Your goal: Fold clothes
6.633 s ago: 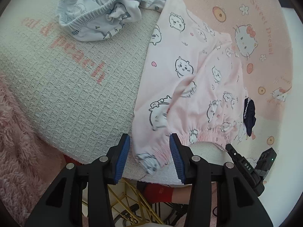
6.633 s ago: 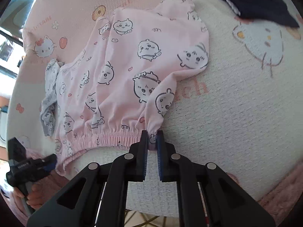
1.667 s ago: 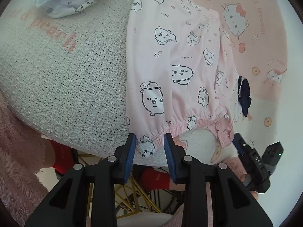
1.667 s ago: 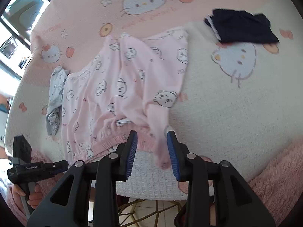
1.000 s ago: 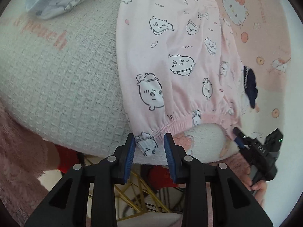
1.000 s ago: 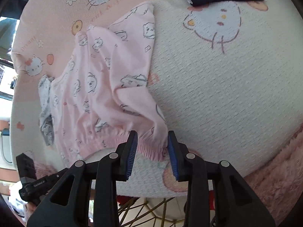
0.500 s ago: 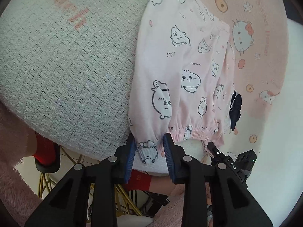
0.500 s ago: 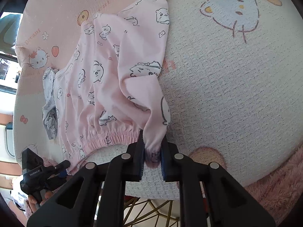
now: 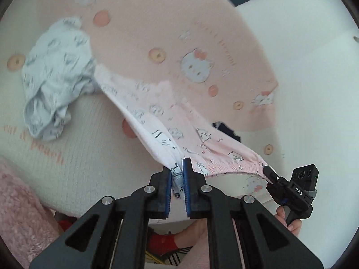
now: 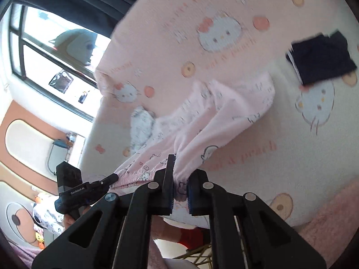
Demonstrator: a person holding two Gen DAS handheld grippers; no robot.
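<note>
Pink cartoon-print pyjama trousers (image 9: 157,121) hang stretched above the sofa cushion, with the elastic waistband held up at both corners. My left gripper (image 9: 177,177) is shut on the waistband's left corner, and cloth shows between its blue pads. My right gripper (image 10: 180,186) is shut on the other corner of the pink trousers (image 10: 215,121). Each view shows the other gripper: the right gripper (image 9: 268,172) and the left gripper (image 10: 113,177). The trouser legs trail back onto the cushion.
A crumpled white-grey printed garment (image 9: 53,94) lies on the cushion at the left. A folded dark navy garment (image 10: 320,58) rests at the right. The sofa (image 9: 74,148) has a cream cover and a pink cat-print backrest. A pink fluffy blanket (image 9: 20,213) lies at the edge.
Both grippers have shut on the waistband corners and lifted the trousers off the cushion. The cloth now hangs taut between them instead of lying flat.
</note>
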